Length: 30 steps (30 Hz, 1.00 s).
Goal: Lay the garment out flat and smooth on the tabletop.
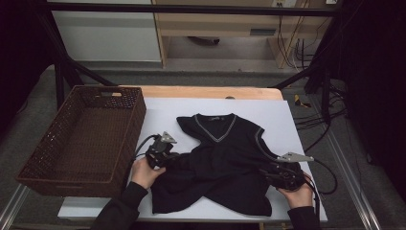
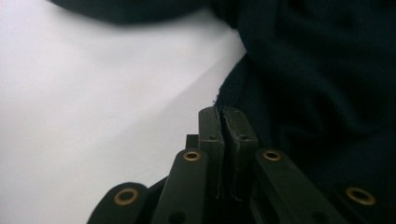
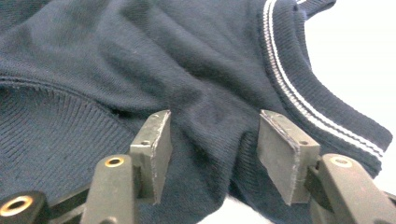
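Navy sleeveless sweater [image 1: 215, 163] half-folded on worktop [image 1: 297, 143], right of wicker basket [image 1: 86, 139]. Left tongs [image 2: 222, 116] pressed together beside its hem, apparently empty. Right tongs [image 3: 212, 140] spread apart astride armhole fabric, ready for folding.

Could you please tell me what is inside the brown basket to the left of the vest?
The basket looks empty: its woven floor and far walls show bare in the high view. The strip of floor just behind its near wall is hidden, so something small lying there cannot be ruled out.
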Tool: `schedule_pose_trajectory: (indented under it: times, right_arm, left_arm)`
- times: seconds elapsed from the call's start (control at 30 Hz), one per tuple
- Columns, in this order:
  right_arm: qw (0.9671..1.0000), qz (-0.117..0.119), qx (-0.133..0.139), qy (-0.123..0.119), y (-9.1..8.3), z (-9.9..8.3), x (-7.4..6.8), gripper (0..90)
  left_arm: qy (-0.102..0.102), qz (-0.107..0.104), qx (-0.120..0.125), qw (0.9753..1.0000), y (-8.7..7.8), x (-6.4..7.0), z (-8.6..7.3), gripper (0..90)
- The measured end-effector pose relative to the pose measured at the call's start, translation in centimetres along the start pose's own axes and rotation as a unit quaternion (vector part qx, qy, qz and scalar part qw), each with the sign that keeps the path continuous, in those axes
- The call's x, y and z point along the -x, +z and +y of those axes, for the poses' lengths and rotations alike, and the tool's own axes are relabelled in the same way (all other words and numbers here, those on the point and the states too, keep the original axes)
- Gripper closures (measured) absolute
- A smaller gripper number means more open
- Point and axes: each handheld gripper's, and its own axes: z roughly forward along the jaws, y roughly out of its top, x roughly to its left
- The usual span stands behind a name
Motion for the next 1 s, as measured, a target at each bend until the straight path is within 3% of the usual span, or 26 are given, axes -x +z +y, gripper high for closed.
schedule_pose_trajectory:
  times: [0.03,0.2,0.37,0.43,0.47,0.5,0.57,0.67,0.77,0.8,0.83,0.87,0.9,0.97,1.0]
  right_arm:
    - [1.0,0.0,0.0,0.0,0.0,0.0,0.0,45.7]
    - [1.0,-0.001,0.003,0.007,-0.3,0.0,0.1,47.0]
    - [0.9999,-0.002,0.006,0.008,-0.4,0.0,0.1,46.5]
    - [0.9999,0.001,0.008,0.01,-0.4,0.1,0.2,45.2]
    - [0.9999,0.001,0.009,0.009,-0.2,0.3,0.2,43.9]
    - [0.9999,0.0,0.008,0.007,-0.1,0.4,0.2,43.4]
    - [1.0,0.001,0.007,0.006,0.0,0.4,0.1,42.4]
    - [1.0,0.001,0.007,0.006,0.1,0.5,0.1,41.8]
    - [1.0,0.002,0.007,0.006,0.1,0.5,0.1,40.7]
    - [1.0,0.002,0.008,0.006,0.1,0.5,0.1,40.2]
    - [0.9999,0.002,0.01,0.004,0.1,0.4,0.1,39.3]
    - [0.9999,0.002,0.011,0.004,0.1,0.4,0.1,39.1]
    - [0.9999,0.003,0.01,0.005,0.1,0.4,0.1,38.6]
    - [0.9999,0.003,0.01,0.005,0.1,0.4,0.1,38.4]
    - [0.9999,0.003,0.009,0.004,0.2,0.4,0.1,38.0]
  left_arm:
    - [0.0,0.0,0.0,1.0,0.0,0.0,0.0,85.4]
    - [-0.036,0.044,0.043,0.9974,-5.3,-0.6,-1.0,85.3]
    - [-0.036,0.039,0.046,0.9976,-5.9,0.0,-2.1,82.6]
    - [-0.021,0.036,0.048,0.998,-5.5,0.5,-2.2,79.4]
    - [-0.01,0.042,0.05,0.9978,-5.0,0.7,-1.6,66.5]
    - [-0.007,0.036,0.057,0.9977,-4.7,0.7,-1.3,64.8]
    - [-0.016,0.011,0.07,0.9974,-3.8,0.5,-0.5,57.1]
    - [-0.017,0.005,0.067,0.9976,-2.3,0.4,0.2,47.5]
    - [-0.011,0.013,0.032,0.9993,0.5,0.2,1.0,43.8]
    - [-0.012,0.003,0.021,0.9997,1.5,0.1,1.2,42.9]
    - [-0.026,-0.012,0.007,0.9996,2.7,0.0,1.2,42.8]
    - [-0.026,-0.012,0.007,0.9996,2.7,0.0,1.2,42.8]
    - [-0.023,-0.026,-0.005,0.9994,3.5,0.3,1.2,42.8]
    - [-0.015,-0.027,-0.012,0.9994,3.8,0.7,1.1,42.8]
    - [0.006,-0.02,-0.029,0.9994,4.4,1.4,1.0,42.5]
